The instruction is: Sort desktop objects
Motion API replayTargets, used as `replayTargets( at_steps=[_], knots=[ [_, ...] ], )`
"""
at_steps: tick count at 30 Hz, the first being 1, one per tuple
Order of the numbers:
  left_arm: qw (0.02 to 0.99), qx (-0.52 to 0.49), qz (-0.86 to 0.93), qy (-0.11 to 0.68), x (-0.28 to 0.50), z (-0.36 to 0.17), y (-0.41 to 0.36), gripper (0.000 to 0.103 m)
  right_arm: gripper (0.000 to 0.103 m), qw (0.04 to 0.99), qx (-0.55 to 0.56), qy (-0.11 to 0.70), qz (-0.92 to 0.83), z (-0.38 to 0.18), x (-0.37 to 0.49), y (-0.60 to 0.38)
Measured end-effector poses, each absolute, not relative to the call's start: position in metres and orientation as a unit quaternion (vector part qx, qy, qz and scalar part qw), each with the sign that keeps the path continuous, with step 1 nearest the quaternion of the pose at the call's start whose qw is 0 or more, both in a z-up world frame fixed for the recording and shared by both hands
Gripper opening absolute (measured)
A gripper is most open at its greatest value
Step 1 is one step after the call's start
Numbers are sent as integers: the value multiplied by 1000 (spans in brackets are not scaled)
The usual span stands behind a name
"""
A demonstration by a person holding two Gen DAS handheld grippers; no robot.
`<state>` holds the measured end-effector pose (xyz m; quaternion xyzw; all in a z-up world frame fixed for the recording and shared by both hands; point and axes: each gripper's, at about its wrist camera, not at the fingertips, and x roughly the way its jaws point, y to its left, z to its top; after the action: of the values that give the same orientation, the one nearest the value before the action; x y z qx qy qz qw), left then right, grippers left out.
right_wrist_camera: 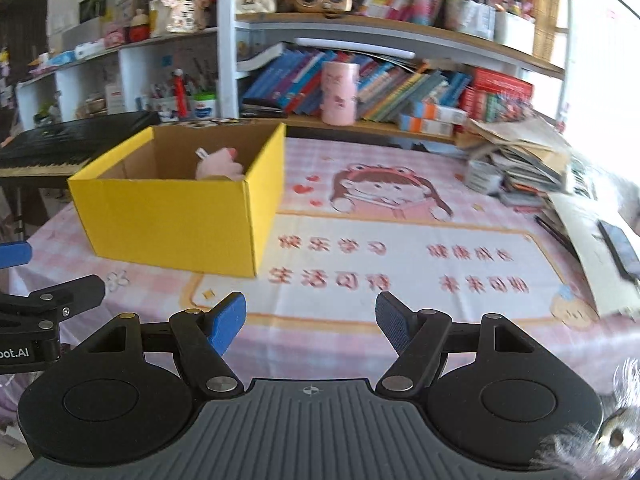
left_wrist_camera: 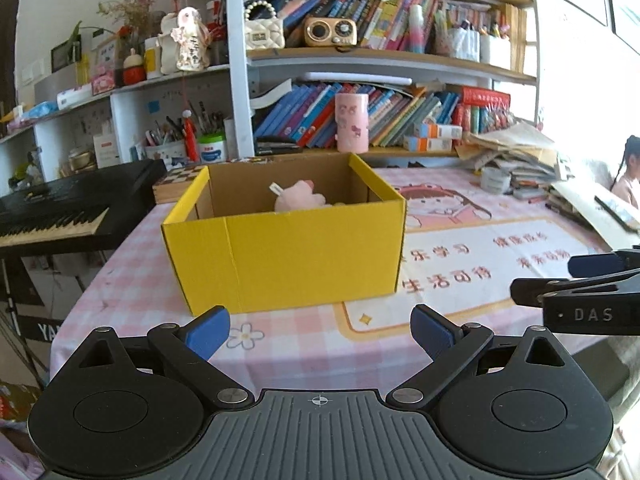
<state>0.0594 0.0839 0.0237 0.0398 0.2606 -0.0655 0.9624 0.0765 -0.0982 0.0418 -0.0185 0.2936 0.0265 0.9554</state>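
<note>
Sitting ahead of both gaping tools — yellow box, pink plush inside

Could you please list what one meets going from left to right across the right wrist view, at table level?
Black keyboard → yellow box → cartoon girl print → paper stack.

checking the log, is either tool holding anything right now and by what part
Nothing is held. The left tool and the right tool are both open with only tablecloth between their pads; the pink plush lies in the yellow box.
</note>
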Motion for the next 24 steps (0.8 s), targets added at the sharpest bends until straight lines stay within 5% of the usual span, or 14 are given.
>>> replayTargets(
  at_steps=[24],
  knots=[
    [957,49,-31,284,48,15,83,99,79,949,-12,313,9,29,47,-103]
  ],
)
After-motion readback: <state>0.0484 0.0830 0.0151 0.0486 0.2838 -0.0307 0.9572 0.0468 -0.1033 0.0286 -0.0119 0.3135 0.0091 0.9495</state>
